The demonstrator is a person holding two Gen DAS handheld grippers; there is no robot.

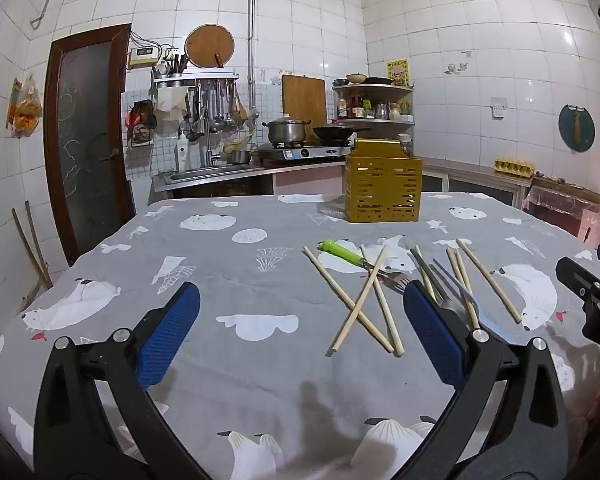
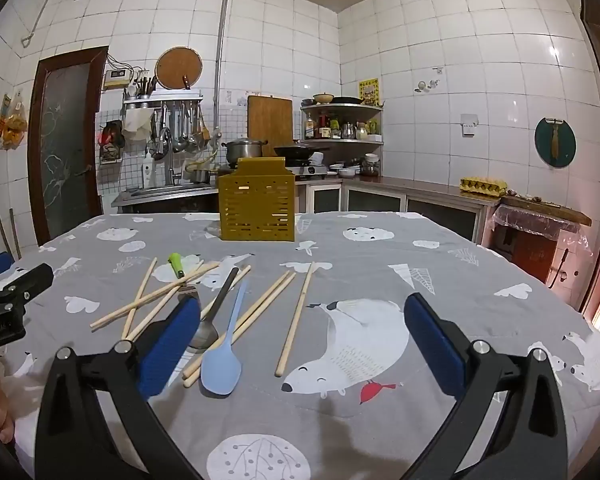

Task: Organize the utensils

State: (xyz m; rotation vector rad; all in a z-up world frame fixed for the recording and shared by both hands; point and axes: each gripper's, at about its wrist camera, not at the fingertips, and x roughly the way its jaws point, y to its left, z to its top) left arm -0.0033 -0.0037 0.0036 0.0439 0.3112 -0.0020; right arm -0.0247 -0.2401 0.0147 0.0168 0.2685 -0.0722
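While both tongs [image 2: 300, 340] gape, chopsticks [image 2: 236, 320] lie ahead — untouched

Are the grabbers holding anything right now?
No. The left gripper and right gripper are both open and empty; the chopsticks and spoons lie on the table.

A table [image 2: 480, 280] draped in grey polar-bear cloth bore scattered wooden chopsticks [image 2: 296, 316], a blue spoon [image 2: 222, 364], a green-handled fork [image 1: 346, 255] (partly crossed) and a yellow caddy [image 2: 256, 210].
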